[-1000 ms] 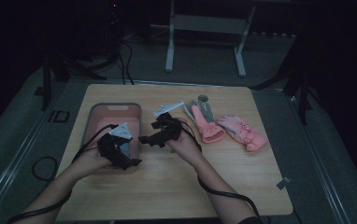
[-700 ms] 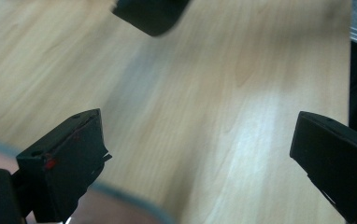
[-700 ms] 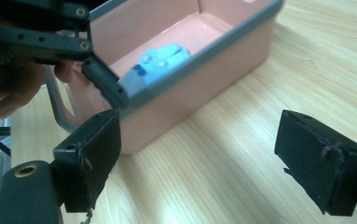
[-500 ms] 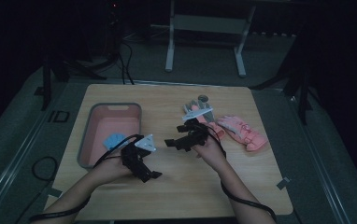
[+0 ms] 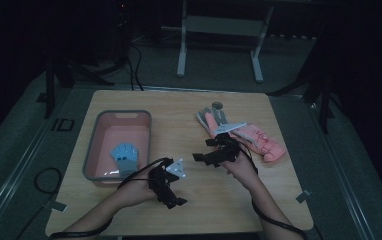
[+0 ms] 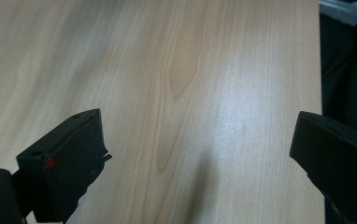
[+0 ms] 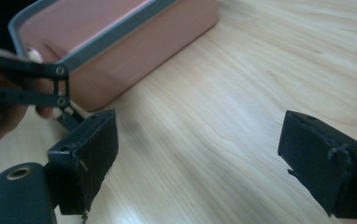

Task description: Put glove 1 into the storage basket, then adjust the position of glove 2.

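Note:
A pink tub with a grey rim [image 5: 93, 150] stands on the left of the wooden table, and a blue glove [image 5: 124, 156] lies inside it. Two pink gloves lie at the right: one [image 5: 261, 141] flat, the other [image 5: 206, 120] nearer the middle. My left gripper [image 5: 175, 199] hovers near the table's front middle, open; in the left gripper view [image 6: 200, 140] its jaws stand wide apart over bare wood. My right gripper [image 5: 201, 157] is open just in front of the pink gloves. In the right gripper view [image 7: 200, 144] nothing sits between its jaws, and the tub [image 7: 134, 51] lies beyond.
A small grey round object [image 5: 217, 105] sits behind the gloves. The table's right edge [image 6: 317, 70] shows in the left gripper view, with dark floor past it. Cables trail from both grippers toward the person. A metal stand [image 5: 219, 25] rises behind the table.
My left gripper has drawn back from the tub toward the front middle of the table. My right gripper has shifted right, away from the tub. The blue glove now lies uncovered in the tub.

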Tool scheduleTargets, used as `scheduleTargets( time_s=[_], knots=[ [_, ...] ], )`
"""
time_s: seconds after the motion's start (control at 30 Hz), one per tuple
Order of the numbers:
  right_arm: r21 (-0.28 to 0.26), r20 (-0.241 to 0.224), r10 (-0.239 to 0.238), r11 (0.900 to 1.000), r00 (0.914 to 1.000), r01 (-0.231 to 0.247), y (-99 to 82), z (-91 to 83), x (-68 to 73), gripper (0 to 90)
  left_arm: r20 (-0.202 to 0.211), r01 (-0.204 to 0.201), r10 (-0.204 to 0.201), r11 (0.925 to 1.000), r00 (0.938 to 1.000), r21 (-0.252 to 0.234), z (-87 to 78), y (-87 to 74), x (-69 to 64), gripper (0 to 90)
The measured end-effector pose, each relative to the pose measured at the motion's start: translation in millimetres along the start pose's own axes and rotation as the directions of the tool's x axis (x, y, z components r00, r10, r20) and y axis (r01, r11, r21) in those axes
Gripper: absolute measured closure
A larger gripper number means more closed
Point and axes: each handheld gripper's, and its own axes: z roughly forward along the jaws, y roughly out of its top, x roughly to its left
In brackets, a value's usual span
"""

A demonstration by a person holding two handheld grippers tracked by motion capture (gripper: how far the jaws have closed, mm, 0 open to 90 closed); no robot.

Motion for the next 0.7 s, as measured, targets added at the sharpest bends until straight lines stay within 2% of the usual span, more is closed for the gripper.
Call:
scheduleTargets(
  time_s=[0.03, 0.07, 0.1, 0.17, 0.23, 0.27, 0.37, 0.4, 0.5, 0.57, 0.6, 0.63, 0.67, 0.7],
  knots=[
    [0.008, 0.022, 0.006, 0.9999, 0.9997, -0.006, -4.2, -2.7, -1.6, 12.2, -0.007, 0.002, -0.002, 0.9998, 1.0, 0.02, 8.0, -3.1, -3.4, 3.7],
    [0.008, 0.022, 0.006, 0.9999, 0.9997, -0.006, -4.2, -2.7, -1.6, 12.2, -0.007, 0.002, -0.002, 0.9998, 1.0, 0.02, 8.0, -3.1, -3.4, 3.7],
    [0.018, 0.021, 0.009, 0.9998, 0.9997, -0.009, -6.6, -4.3, -2.7, 13.0, -0.005, -0.008, 0.008, 0.9992, 1.0, 0.04, 10.9, -4.6, -3.9, 3.7],
    [0.015, 0.042, -0.002, 0.9999, 0.9991, 0.001, -14.2, -10.0, -7.1, 22.6, -0.013, -0.014, 0.015, 0.998, 0.9998, 0.061, 18.3, -9.5, -7.5, 3.7],
    [0.011, 0.05, 0.0, 0.9999, 0.9987, -0.001, -18.5, -14.4, -11.3, 26.8, -0.014, -0.019, 0.019, 0.9979, 0.9997, 0.063, 19.4, -10.8, -7.9, 3.7],
    [0.015, 0.071, -0.014, 0.9998, 0.9974, 0.013, -20.6, -16.5, -13.1, 31.4, -0.014, -0.013, 0.014, 0.9977, 0.9998, 0.067, 21.7, -13.3, -9.5, 3.7],
    [0.024, 0.098, -0.028, 0.9994, 0.9948, 0.026, -24.7, -19.9, -18.0, 34.2, -0.023, -0.015, 0.017, 0.9973, 0.9996, 0.072, 23.5, -15.8, -10.9, 3.7],
    [0.034, 0.125, -0.035, 0.9989, 0.9916, 0.031, -28.8, -22.5, -23.3, 35.6, -0.017, -0.022, 0.024, 0.997, 0.9996, 0.074, 24.5, -18.4, -11.1, 3.7],
    [0.042, 0.147, -0.035, 0.9987, 0.9885, 0.029, -32.3, -25.1, -29.5, 38.9, -0.023, -0.023, 0.024, 0.9974, 0.9994, 0.069, 26.0, -21.0, -11.8, 3.7],
    [0.037, 0.182, -0.033, 0.999, 0.9827, 0.026, -35.3, -29.7, -39.1, 42.4, -0.029, -0.024, 0.026, 0.9972, 0.9992, 0.071, 27.5, -24.6, -11.7, 3.7],
    [0.037, 0.182, -0.033, 0.999, 0.9827, 0.026, -35.3, -29.7, -39.1, 42.4, -0.029, -0.024, 0.026, 0.9972, 0.9992, 0.071, 27.5, -24.6, -11.7, 3.7],
    [0.029, 0.195, -0.018, 0.9995, 0.9806, 0.013, -35.6, -32.9, -46.4, 44.4, -0.026, -0.024, 0.026, 0.9976, 0.9993, 0.064, 27.7, -26.1, -11.8, 3.7],
    [0.029, 0.195, -0.018, 0.9995, 0.9806, 0.013, -35.6, -32.9, -46.4, 44.4, -0.023, -0.02, 0.021, 0.9983, 0.9995, 0.054, 27.9, -27.8, -11.8, 3.7],
    [0.01, 0.207, -0.004, 0.9999, 0.9784, 0.002, -34.7, -36.6, -53.1, 47.1, -0.031, -0.02, 0.021, 0.9995, 0.9993, 0.025, 28.0, -31.7, -11.9, 3.7]
  ],
)
